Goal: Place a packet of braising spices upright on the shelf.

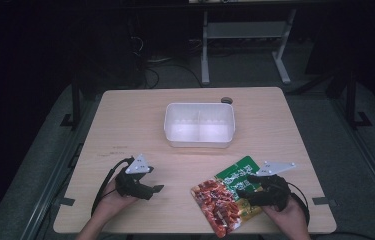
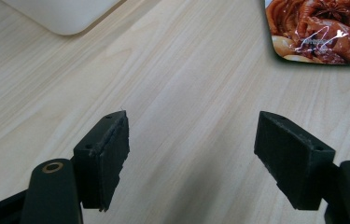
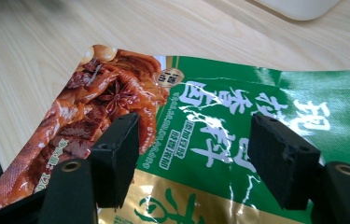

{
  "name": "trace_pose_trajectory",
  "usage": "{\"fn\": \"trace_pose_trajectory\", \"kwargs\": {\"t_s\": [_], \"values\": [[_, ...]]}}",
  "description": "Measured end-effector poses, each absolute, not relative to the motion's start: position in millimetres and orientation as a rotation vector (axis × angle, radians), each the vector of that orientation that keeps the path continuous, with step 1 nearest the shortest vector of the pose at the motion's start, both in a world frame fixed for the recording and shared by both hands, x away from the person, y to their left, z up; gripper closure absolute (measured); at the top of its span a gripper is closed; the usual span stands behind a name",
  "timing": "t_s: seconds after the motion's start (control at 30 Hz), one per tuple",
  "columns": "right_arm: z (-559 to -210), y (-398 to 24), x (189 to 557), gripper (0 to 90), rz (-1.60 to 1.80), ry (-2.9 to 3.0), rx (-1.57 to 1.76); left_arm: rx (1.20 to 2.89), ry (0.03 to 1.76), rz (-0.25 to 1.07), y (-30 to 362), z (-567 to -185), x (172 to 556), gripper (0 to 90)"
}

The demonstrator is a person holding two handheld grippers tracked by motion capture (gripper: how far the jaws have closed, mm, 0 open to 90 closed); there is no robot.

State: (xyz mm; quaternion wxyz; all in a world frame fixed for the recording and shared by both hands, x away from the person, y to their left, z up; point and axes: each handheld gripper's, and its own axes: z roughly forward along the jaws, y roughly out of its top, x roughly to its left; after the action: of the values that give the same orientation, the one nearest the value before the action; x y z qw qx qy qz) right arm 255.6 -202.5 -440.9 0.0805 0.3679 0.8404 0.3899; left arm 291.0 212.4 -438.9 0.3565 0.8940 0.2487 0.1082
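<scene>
On the wooden worktop point(image 1: 125, 115), two hand-held tools and a food pouch.

At left, left tool point(image 1: 151, 188) with jaws spread wide over bare wood, gripping nothing. At centre, farther back, white plastic tub point(image 1: 200, 124), well apart from both tools. At right, right tool point(image 1: 245, 190) with jaws wide apart just above the green-and-red food pouch point(image 1: 223, 195), lying flat near the front edge.
</scene>
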Motion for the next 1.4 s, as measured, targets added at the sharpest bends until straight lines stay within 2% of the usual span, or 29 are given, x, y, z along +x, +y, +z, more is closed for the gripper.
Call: {"fn": "trace_pose_trajectory", "kwargs": {"t_s": [0.63,0.93,1.0,1.4], "values": [[-440.0,-219.0,257.9,32.6,1.173,2.492,1.15,2.33,0.565,0.259,185.8,-434.8,283.1,26.8],[-439.5,-234.7,262.1,32.3,1.178,2.467,1.204,2.356,0.499,0.235,158.8,-431.8,278.5,27.3],[-439.9,-239.6,263.6,32.0,1.174,2.463,1.222,2.368,0.475,0.223,152.4,-432.1,277.8,32.1],[-436.4,-265.0,279.9,30.3,1.145,2.443,1.3,2.436,0.383,0.202,108.2,-429.2,275.9,39.8]]}}
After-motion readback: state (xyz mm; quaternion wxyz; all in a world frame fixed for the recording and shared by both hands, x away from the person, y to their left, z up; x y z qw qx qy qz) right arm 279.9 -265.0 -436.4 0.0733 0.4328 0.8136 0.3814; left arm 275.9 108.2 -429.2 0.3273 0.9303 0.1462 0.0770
